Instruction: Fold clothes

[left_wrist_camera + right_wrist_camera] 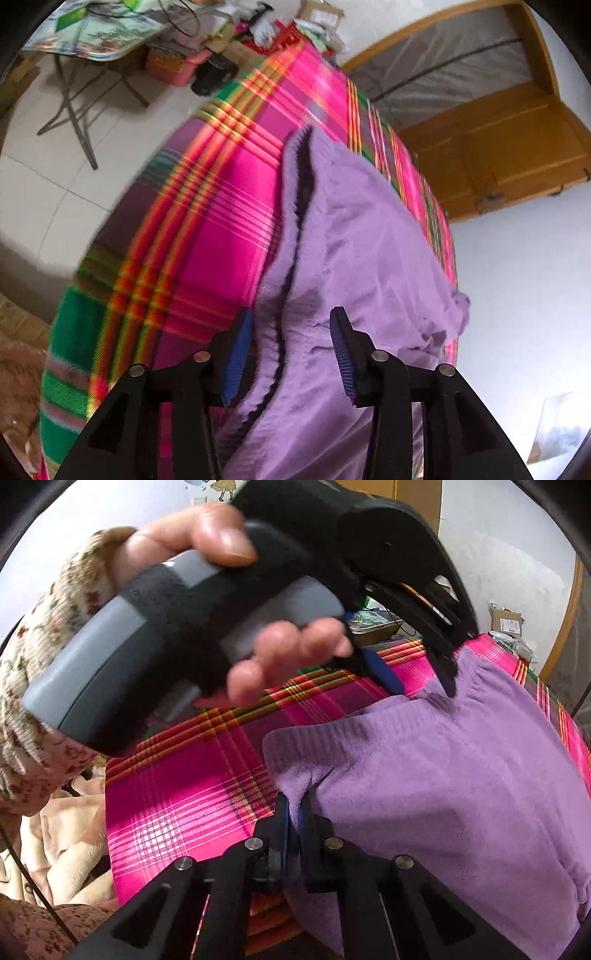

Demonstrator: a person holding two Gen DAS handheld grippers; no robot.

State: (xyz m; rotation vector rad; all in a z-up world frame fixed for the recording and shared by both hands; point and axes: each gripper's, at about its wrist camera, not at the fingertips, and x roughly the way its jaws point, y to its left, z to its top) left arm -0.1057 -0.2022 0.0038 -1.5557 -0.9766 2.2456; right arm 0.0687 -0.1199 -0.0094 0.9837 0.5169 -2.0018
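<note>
Pinching the purple sweater [443, 794] at its edge, the right gripper [293, 812] is squeezed tight. The left gripper [291, 339] hangs wide apart above it, over the pink plaid blanket [207, 206].

The left tongs [291, 354] gape wide; the right tongs [293, 819] are pinched together; a hand [207, 602] grips the left handle.

Counted one purple garment [354, 236], spread on one pink plaid bed sheet [207, 206]. Counted two hand-held grippers: the left hand-held gripper [291, 354] with two blue-padded fingers [236, 354], the right hand-held gripper [293, 823] likewise with two. Also noted one person's hand [207, 602], one folding table [92, 33], one wooden door [498, 147] and one red plastic box [170, 64].
</note>
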